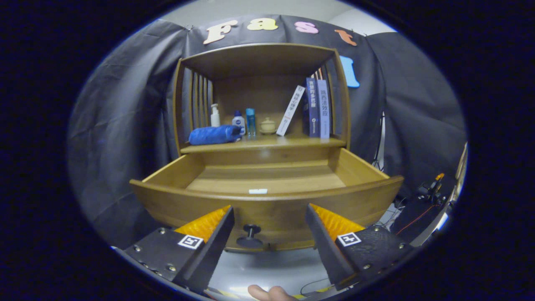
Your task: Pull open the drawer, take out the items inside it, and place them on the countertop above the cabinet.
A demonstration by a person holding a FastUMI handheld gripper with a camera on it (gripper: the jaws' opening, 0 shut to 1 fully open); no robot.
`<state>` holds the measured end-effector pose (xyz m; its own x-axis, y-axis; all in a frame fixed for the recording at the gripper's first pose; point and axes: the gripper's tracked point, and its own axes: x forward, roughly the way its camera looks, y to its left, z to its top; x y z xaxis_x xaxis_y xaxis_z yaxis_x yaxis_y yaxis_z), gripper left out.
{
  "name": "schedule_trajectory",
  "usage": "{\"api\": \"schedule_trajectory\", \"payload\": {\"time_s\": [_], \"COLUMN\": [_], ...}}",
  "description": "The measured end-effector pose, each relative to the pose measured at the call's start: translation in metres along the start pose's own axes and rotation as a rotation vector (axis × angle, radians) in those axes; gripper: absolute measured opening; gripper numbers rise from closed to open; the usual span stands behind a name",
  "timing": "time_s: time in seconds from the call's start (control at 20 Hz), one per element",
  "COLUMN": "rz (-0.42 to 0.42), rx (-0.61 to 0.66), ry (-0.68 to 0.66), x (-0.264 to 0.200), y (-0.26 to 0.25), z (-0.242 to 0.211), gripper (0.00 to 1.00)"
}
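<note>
Drawer point(267, 209): pulled out below the shelf point(267, 144); knob point(249, 235) between the spread fingers point(209, 223)
Towel point(215, 135): left on shelf; books point(317, 108) right

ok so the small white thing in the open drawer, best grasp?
White item lies flat on the drawer floor just behind the front panel. Come from above, over the panel, and pinch its short width, probably. Gripper is open, fingers flanking the knob.

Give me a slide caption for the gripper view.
Open gripper faces the pulled-out drawer, knob between its fingers; small white item inside.
</note>
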<state>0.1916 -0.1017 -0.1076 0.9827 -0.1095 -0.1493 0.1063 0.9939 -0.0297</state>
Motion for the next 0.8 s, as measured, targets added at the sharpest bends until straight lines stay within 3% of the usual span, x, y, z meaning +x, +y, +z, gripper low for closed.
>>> {"api": "schedule_trajectory", "payload": {"time_s": [0.35, 0.55, 0.8], "rz": [0.0, 0.068, 0.05], "rx": [-0.081, -0.135, -0.068], "ry": [-0.016, 0.13, 0.358], "x": [0.019, 0.061, 0.128], "y": [0.014, 0.042, 0.049], "z": [0.079, 0.089, 0.064], "gripper": [1.0, 1.0, 0.99]}}
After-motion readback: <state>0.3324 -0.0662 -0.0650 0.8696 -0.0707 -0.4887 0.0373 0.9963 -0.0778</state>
